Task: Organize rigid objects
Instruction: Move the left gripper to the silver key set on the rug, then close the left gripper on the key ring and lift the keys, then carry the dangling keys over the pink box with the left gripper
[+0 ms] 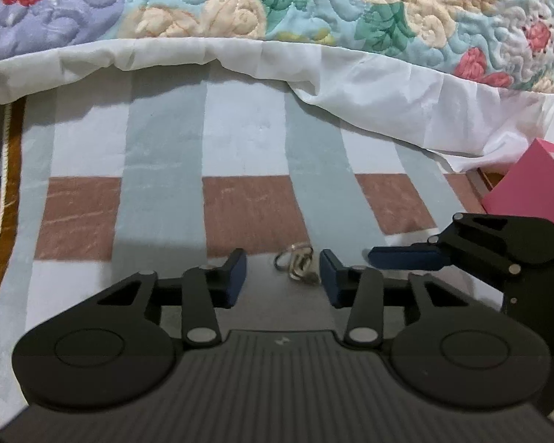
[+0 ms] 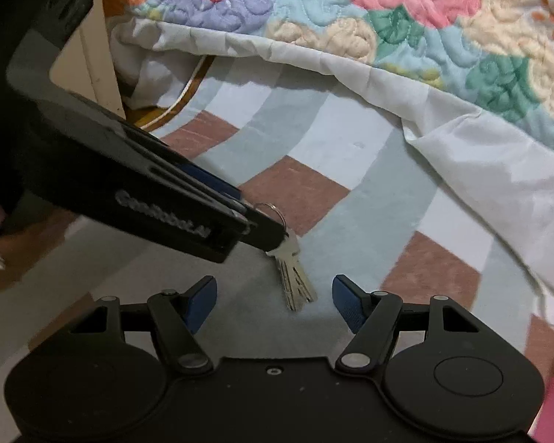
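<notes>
Down on the sheet [image 1: 240, 155], both grippers hang over one bunch of keys [image 2: 293, 277]. The left gripper [image 1: 283, 277] has its blue pads parted, and the keys [image 1: 299, 264] lie between them with their ring [image 1: 297, 249] toward the far side; the right-hand pad sits just beside the keys, and the left-hand pad stands clear. Neither pad visibly presses, so the jaws read as open around the keys, not gripping.

The right gripper [image 2: 275, 304] stands wide open and empty. From its camera the keys lie on the sheet just ahead of the jaws and a little right of the midline, blades fanned toward the camera, ring [image 2: 271, 209] at the far end. The left gripper [image 2: 262, 232] comes in from that view's left, its tip over the key heads and the ring.

From the left camera, one blue finger [image 1: 406, 257] of the right gripper [image 1: 498, 254] reaches in from the right, near the left gripper's right-hand pad. A pink box [image 1: 535, 184] sits beyond it. Farther ahead of both jaws lies a flowered quilt [image 1: 314, 7] with a white border [image 1: 351, 74], overlapping the sheet.
</notes>
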### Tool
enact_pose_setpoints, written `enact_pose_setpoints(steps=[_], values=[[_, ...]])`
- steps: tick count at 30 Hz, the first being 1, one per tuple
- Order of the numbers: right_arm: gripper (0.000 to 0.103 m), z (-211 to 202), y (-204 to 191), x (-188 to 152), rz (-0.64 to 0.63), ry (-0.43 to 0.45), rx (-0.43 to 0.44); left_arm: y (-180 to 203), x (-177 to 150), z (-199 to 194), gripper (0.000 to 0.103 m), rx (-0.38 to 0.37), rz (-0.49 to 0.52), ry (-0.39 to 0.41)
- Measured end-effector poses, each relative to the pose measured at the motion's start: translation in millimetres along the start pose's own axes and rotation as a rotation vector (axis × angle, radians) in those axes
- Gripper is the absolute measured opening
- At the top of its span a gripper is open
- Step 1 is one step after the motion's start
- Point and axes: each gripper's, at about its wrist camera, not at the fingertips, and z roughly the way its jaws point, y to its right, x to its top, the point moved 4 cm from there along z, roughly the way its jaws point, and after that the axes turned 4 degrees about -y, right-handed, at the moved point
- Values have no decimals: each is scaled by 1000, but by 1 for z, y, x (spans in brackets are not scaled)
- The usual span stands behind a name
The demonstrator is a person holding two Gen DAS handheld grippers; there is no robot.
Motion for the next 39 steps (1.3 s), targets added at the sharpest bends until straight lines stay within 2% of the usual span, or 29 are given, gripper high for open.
enact_pose_setpoints(steps=[1, 3, 4, 7, 10, 15, 17, 18, 20, 22, 25, 29, 33, 39], values=[[74, 0, 2, 1, 16, 5, 5, 0, 1, 2, 35, -5, 12, 7], [74, 0, 3, 1, 28, 6, 12, 2, 1, 2, 22, -14, 42, 24], [72, 0, 3, 1, 27, 8, 11, 3, 2, 3, 11, -33, 45, 15], [67, -1, 4, -1, 22, 9, 9, 4, 2, 3, 4, -58, 38, 23], [64, 0, 6, 1, 33, 8, 2, 9, 3, -2, 1, -65, 48, 13], [61, 2, 2, 1, 27, 16, -26, 21, 9, -24, 1, -104, 45, 55], [47, 2, 1, 2, 31, 18, -37, 25, 10, -32, 1, -128, 39, 59], [43, 2, 0, 3, 30, 17, -46, 27, 9, -36, 1, -135, 33, 57], [10, 0, -2, 4, 30, 16, -60, 30, 8, -42, 1, -153, 20, 63], [8, -6, -2, 4, 54, 23, -45, 30, 7, -45, 1, -159, -1, 58], [7, -16, -1, 0, 108, 16, -27, 27, 3, -42, 1, -170, -43, -7], [7, -31, -5, -9, 158, -7, -1, 31, -5, -52, 1, -236, -85, -48], [7, -55, -8, -17, 223, -2, 18, 44, -5, -67, 1, -273, -75, -22], [7, -101, -4, -22, 296, 49, 11, 75, -2, -97, 1, -319, -35, 13]])
